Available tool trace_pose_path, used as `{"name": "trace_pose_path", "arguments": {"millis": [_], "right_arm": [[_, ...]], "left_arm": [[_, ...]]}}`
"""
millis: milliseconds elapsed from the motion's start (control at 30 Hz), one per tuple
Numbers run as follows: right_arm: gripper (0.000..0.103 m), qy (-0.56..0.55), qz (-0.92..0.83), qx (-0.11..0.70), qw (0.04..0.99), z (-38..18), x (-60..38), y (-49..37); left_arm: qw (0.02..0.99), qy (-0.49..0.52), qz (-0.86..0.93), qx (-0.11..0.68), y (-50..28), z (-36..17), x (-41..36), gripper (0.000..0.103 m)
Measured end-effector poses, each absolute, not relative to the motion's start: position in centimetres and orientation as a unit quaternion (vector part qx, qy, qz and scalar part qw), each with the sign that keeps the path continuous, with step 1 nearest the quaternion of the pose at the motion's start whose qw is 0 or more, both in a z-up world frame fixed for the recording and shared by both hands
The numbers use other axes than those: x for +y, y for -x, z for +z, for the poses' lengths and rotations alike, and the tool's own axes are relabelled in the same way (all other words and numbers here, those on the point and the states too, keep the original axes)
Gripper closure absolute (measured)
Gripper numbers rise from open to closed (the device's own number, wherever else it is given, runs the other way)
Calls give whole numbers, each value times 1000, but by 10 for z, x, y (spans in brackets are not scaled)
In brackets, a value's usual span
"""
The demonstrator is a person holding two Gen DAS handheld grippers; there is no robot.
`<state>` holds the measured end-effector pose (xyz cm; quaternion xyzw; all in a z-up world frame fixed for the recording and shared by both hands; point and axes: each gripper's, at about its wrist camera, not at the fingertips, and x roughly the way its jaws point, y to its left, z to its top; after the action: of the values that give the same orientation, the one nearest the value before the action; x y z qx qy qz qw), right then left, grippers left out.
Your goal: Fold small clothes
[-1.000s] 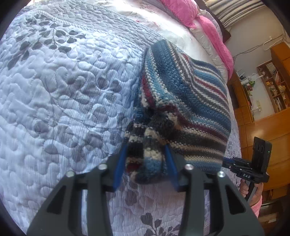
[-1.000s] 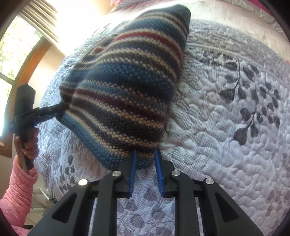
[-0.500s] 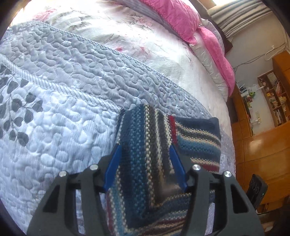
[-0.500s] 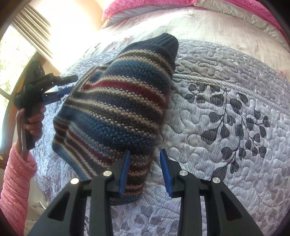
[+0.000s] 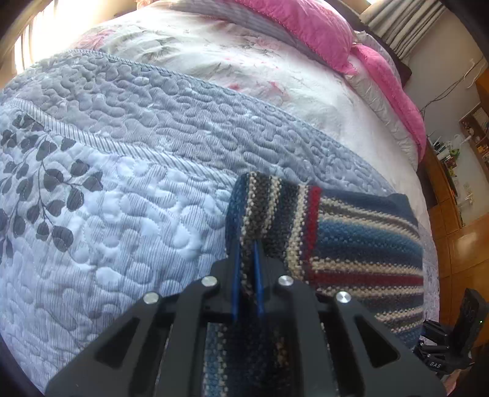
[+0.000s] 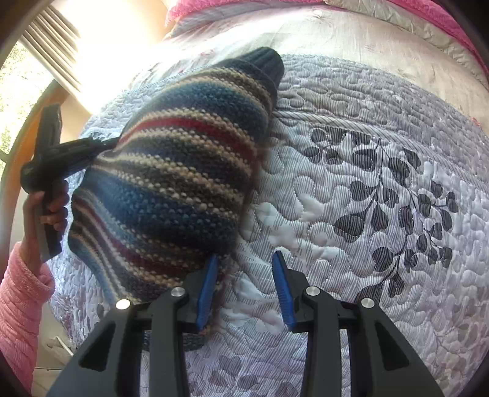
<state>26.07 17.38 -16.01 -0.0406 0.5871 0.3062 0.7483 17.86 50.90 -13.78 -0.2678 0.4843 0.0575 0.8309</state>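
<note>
Since half a second ago, right gripper [image 6: 244, 285] has let go: jaws then half-spread about the knit's near edge, now wide apart, nothing between them, blue pads clear of the cloth save the left pad brushing its hem. Left gripper [image 5: 247, 268], open around the fabric before, is now pinched tight on a fold of the striped knit garment [image 5: 351, 244]; in the right wrist view it enters at 9 o'clock, held by a hand [image 6: 45, 210] in a pink sleeve [image 6: 21, 308]. Garment [image 6: 183, 183] lies on the grey quilted bedspread [image 5: 122, 198], doubled over, one layer turned so its stripes run crosswise to the layer beneath; ribbed navy end toward 12 o'clock in the right view. Pink pillows [image 5: 321, 27] at 1 o'clock, well apart. Judged progress: first fold made and partly laid down; the held edge is not yet released and flattened, and a further fold or squaring-up probably remains.
</note>
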Motion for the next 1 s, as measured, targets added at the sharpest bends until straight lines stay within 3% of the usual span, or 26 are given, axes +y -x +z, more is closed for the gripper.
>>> {"name": "trace_pose_path", "arguments": {"millis": [167, 333, 400, 467, 867, 1000], "right_arm": [[66, 39, 298, 593, 747, -163, 170, -263], [65, 23, 300, 582, 756, -147, 164, -268], [55, 6, 305, 575, 759, -138, 163, -271], [49, -17, 314, 570, 760, -132, 161, -274], [27, -93, 345, 585, 728, -142, 192, -299], [22, -125, 358, 596, 708, -158, 202, -309]], "left_arm": [[835, 255, 52, 486, -176, -132, 508, 92], [832, 273, 20, 483, -157, -102, 516, 65], [830, 291, -14, 476, -146, -94, 517, 44], [824, 300, -38, 479, -137, -93, 516, 37], [710, 464, -179, 499, -153, -185, 521, 36], [700, 471, -203, 497, -160, -198, 503, 30]]}}
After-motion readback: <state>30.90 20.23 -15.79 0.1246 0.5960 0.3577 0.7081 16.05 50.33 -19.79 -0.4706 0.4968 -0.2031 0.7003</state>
